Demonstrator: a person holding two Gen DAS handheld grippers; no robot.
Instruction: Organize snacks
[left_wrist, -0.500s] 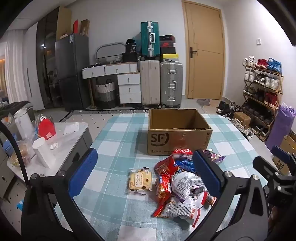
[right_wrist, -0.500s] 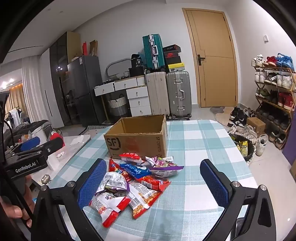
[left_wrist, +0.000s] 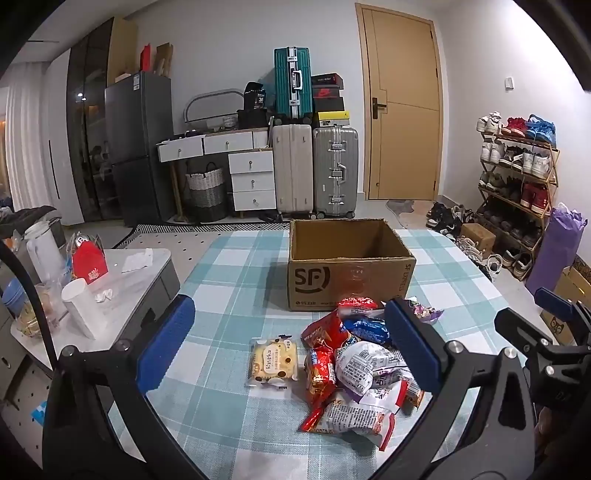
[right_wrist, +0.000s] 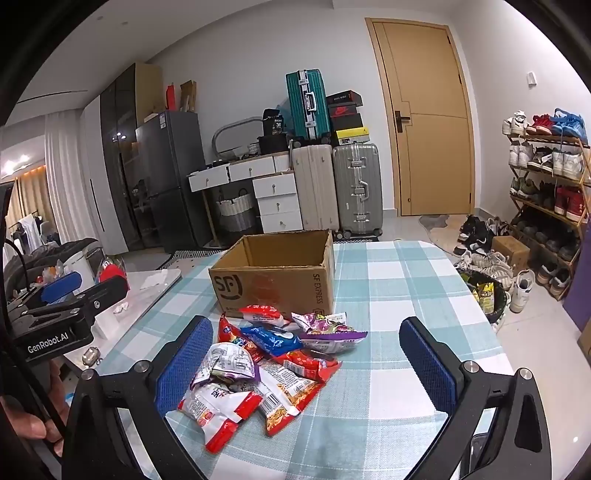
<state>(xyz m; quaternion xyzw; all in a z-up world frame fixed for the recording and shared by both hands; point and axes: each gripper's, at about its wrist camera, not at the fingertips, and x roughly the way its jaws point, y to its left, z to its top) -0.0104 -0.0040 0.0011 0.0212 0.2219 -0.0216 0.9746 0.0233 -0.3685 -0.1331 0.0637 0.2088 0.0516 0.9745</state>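
An open cardboard box (left_wrist: 351, 273) (right_wrist: 280, 280) marked SF stands on the checked tablecloth (left_wrist: 229, 280) (right_wrist: 399, 295). In front of it lies a heap of snack packets (left_wrist: 354, 362) (right_wrist: 266, 365) in red, blue, purple and white. A single yellow biscuit packet (left_wrist: 274, 361) lies apart, left of the heap. My left gripper (left_wrist: 288, 343) hovers open above the biscuit packet and the heap's left side, holding nothing. My right gripper (right_wrist: 306, 362) hovers open over the heap's right part, also with nothing in it.
A low white side table (left_wrist: 122, 291) left of the table carries a white cup (left_wrist: 83, 308), a kettle and a red box. Suitcases (left_wrist: 314, 170), drawers and a door stand behind. A shoe rack (right_wrist: 546, 192) and a bin (right_wrist: 487, 295) are at the right.
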